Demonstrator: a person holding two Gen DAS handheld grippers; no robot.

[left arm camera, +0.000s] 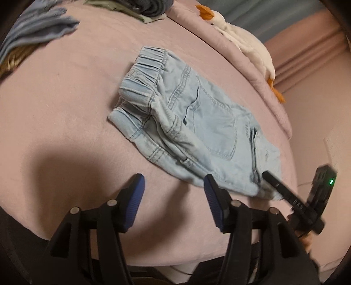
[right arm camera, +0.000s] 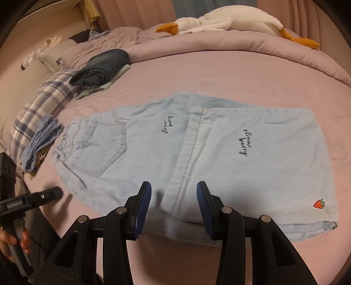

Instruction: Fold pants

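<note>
Fingers (right arm camera: 143, 205) on both grippers, ribbed blue pads, are sitting wide apart and gripping nothing. The soft light-blue denim pants (right arm camera: 197, 149) are lying folded flat on the pink bed (right arm camera: 219, 74), elastic waistband at left. A plush goose (right arm camera: 219, 20) is lounging at the far edge, dark folded clothes (right arm camera: 103, 65) far left.

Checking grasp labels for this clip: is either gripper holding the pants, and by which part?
Nothing is held. The left gripper and right gripper are both open above the pants.
</note>
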